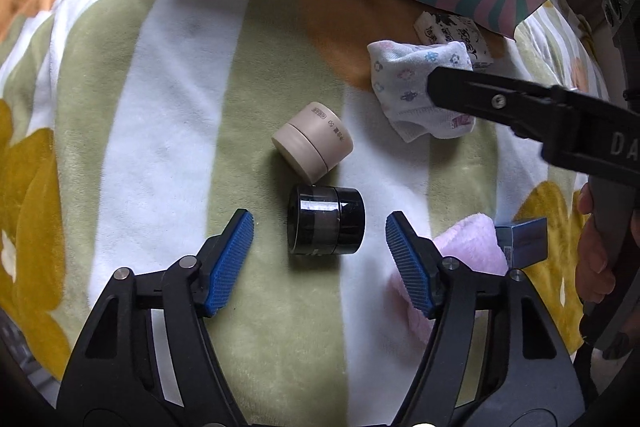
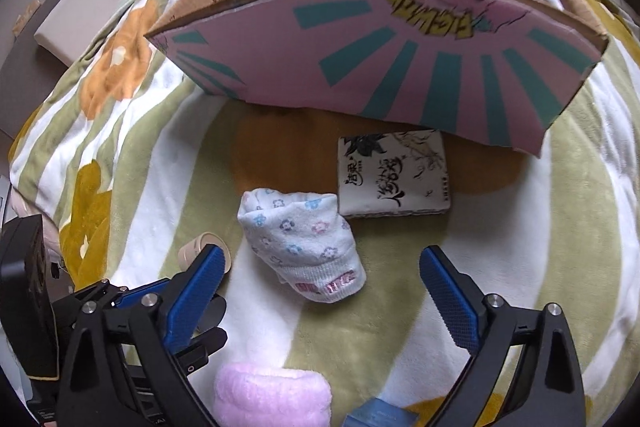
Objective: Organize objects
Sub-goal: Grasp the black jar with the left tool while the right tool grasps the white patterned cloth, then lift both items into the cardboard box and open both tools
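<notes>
Lying on its side between the spread blue pads of the left gripper [image 1: 320,247], the black jar [image 1: 326,220] is untouched by either pad. A beige jar [image 1: 313,137] lies just beyond it, almost touching. The right gripper [image 2: 320,291], jaws also apart and empty, straddles a white flowered sock [image 2: 304,243], with a printed packet [image 2: 394,175] just behind. A pink fluffy cloth [image 2: 272,397] and small blue box [image 1: 522,239] lie nearby. Everything rests on a striped floral blanket [image 1: 160,147], before an open pink cardboard box [image 2: 380,75].

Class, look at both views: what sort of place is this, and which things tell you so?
Probably a bedroom at home: a plush flowered blanket covers the surface, with a small sock and cosmetic jars lying on it.
</notes>
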The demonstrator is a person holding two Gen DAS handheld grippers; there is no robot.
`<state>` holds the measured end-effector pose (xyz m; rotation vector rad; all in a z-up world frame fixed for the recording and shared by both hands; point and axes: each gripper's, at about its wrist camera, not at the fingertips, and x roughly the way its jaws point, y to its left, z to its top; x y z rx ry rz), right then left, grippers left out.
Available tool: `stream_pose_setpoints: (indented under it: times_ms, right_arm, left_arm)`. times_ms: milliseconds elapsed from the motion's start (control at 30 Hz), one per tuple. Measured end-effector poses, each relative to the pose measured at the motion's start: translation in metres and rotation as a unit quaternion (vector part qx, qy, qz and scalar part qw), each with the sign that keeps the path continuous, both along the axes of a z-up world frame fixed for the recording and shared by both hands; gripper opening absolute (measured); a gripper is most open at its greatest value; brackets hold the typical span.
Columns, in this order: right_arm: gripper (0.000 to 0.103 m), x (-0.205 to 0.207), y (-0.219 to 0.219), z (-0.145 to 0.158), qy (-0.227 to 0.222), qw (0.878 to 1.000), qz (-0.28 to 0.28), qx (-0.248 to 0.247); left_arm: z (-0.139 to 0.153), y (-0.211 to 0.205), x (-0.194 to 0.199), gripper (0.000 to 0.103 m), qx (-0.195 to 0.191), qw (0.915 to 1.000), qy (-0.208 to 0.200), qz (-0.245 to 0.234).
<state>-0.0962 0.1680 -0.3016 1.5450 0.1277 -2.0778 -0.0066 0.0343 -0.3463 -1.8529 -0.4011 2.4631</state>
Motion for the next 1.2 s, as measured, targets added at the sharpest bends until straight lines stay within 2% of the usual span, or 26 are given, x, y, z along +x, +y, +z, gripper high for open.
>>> stream_pose_setpoints:
  times_ms: [133,233,333,500,800,1200]
  right_arm:
    - [0.084,0.001,-0.005,-0.008,-0.005,1.000,0.003,0.002]
    - [0.075,0.001,-0.008,-0.011,-0.007,1.000,0.004,0.006]
    - [0.071,0.002,-0.008,-0.013,-0.006,1.000,0.002,0.017]
    - [0.058,-0.001,-0.010,-0.016,-0.012,1.000,0.002,0.010]
    - [0.050,0.002,-0.015,-0.014,-0.006,1.000,0.003,0.014]
    - [0.047,0.008,-0.014,0.002,0.005,1.000,-0.007,0.009]
  left_arm:
    - [0.000,-0.001,-0.003,0.055,0.000,1.0000,0.002,0.007]
    - [0.000,-0.001,-0.005,0.048,-0.001,0.9999,0.002,0.011]
    - [0.000,0.001,-0.006,0.040,-0.001,0.9999,0.002,0.011]
    - [0.001,0.005,-0.008,0.030,0.006,0.9999,0.003,0.008]
    - [0.007,0.007,-0.010,0.030,0.008,0.9999,0.006,0.012]
    - [0.028,0.001,-0.014,0.029,0.019,0.9997,0.013,0.007]
